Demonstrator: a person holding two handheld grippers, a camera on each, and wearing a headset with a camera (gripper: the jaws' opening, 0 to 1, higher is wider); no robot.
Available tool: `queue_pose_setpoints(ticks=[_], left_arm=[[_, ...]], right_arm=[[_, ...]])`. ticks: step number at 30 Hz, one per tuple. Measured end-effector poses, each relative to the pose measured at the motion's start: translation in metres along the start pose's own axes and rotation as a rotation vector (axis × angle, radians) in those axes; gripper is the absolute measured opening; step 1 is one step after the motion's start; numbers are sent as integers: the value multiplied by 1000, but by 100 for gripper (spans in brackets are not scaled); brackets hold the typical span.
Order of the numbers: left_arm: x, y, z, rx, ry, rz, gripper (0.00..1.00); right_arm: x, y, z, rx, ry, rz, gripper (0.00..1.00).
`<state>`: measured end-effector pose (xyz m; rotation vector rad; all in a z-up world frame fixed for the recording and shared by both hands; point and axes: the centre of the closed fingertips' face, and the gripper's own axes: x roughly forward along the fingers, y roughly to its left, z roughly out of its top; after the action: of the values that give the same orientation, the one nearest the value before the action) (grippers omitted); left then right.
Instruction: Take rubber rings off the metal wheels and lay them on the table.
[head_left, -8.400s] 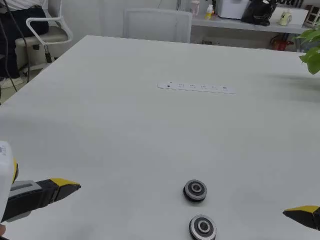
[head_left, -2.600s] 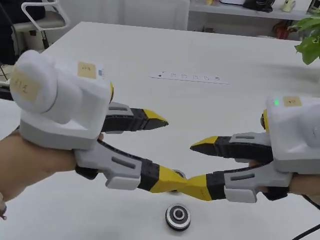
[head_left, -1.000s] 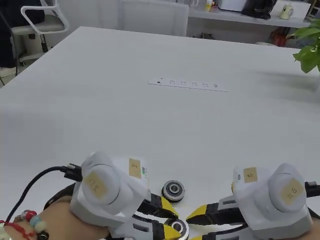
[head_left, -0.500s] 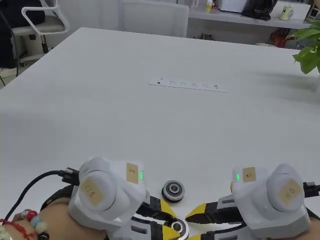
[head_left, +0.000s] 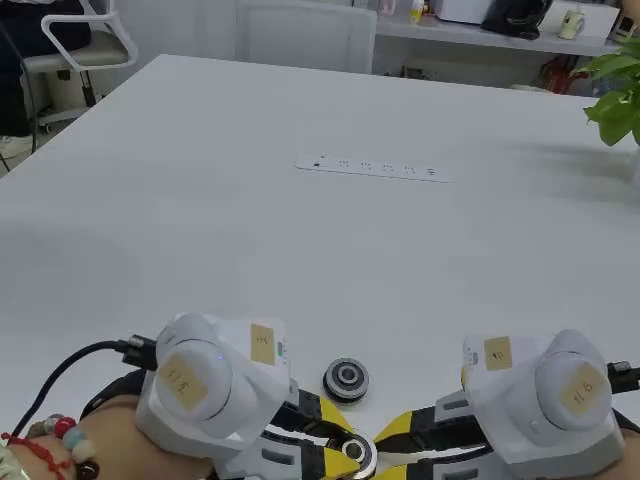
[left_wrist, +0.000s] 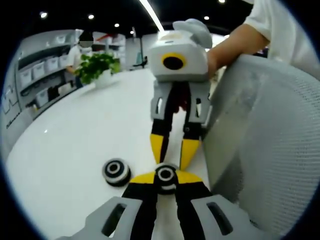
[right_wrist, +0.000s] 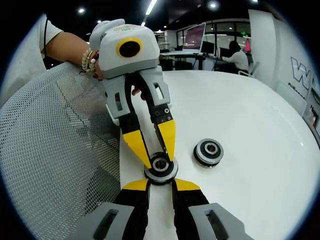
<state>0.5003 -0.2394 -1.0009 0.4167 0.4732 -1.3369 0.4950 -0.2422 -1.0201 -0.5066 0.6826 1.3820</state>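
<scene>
The near wheel (right_wrist: 161, 167) lies flat on the white surface (head_left: 300, 250), close to its edge and to the person. Its black rubber ring (right_wrist: 173, 171) appears to be seated round the metal hub. The left tongs (left_wrist: 166, 179) are clamped on this wheel, one yellow tip on either side. The right tongs (left_wrist: 173, 151) meet it from the opposite side, tips slightly apart at the rim. Whether they pinch the ring or merely touch it I cannot tell. The far wheel (head_left: 346, 380), ring on, sits just beside, apart from both tongs.

The chief risk, as I judge it, is the wheel squirting out from between smooth tips when the two tongs pull against each other. It could then roll off the nearby edge toward the mesh chair back (left_wrist: 270, 150), or strike the far wheel. A stretched ring could also snap free and fly.

In the head view the frame's bottom edge cuts through the near wheel, and the white housings cover most of both tongs. The exact contact on the ring is too small to make out in either gripper view.
</scene>
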Motion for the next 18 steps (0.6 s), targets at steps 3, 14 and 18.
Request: queue_pose_setpoints(ticks=[3, 14, 18], left_arm=[[0, 0, 0, 1, -1, -1, 14], [-1, 0, 0, 5, -3, 0, 14], [0, 0, 0, 5, -4, 1, 14]], right_arm=[[2, 0, 1, 4, 3, -8, 17], [8, 1, 4, -1, -13, -7, 25], [5, 0, 4, 11, -17, -11, 22]])
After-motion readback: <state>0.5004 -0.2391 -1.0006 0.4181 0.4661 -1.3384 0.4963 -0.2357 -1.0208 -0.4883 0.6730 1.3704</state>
